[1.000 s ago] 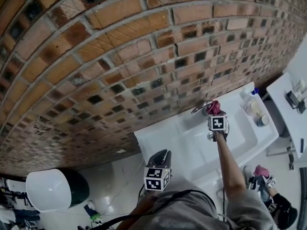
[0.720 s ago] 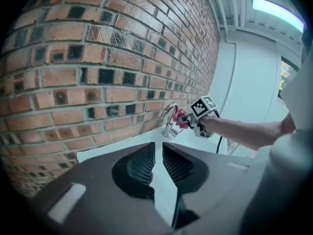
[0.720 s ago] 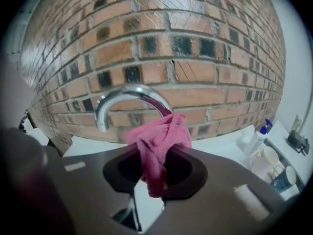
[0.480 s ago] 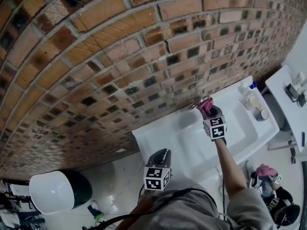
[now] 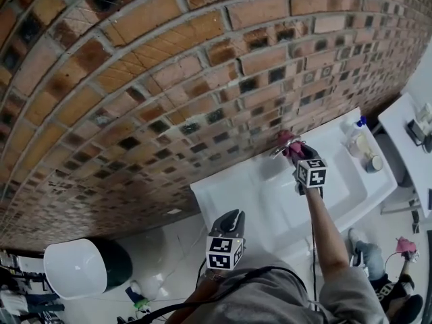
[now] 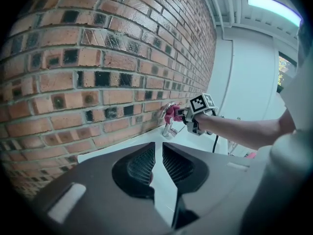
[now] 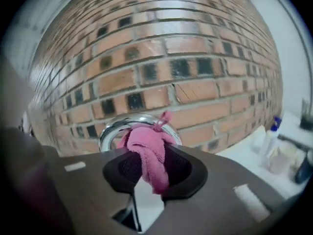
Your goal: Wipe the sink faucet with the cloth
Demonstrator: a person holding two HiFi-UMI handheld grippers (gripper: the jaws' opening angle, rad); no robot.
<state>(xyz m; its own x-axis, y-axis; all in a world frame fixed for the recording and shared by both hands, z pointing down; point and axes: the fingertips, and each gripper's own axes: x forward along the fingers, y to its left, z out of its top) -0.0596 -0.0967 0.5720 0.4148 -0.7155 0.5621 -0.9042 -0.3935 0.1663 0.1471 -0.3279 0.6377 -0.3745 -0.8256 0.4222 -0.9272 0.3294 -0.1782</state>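
Wiping step judged in hand. Right tongs [image 5: 298,156] clamped on pink cloth [image 7: 149,153], pressed against faucet [image 7: 113,128] at sink's [image 5: 270,204] back edge. Left tongs [image 6: 159,156] slightly apart, empty. Next move likely calls for rubbing along the spout.

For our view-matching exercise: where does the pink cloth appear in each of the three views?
Head view: pink cloth right of centre, against the faucet.
Left gripper view: pink cloth near centre, far off.
Right gripper view: pink cloth at centre, between the jaws.
Shared landmark: faucet.
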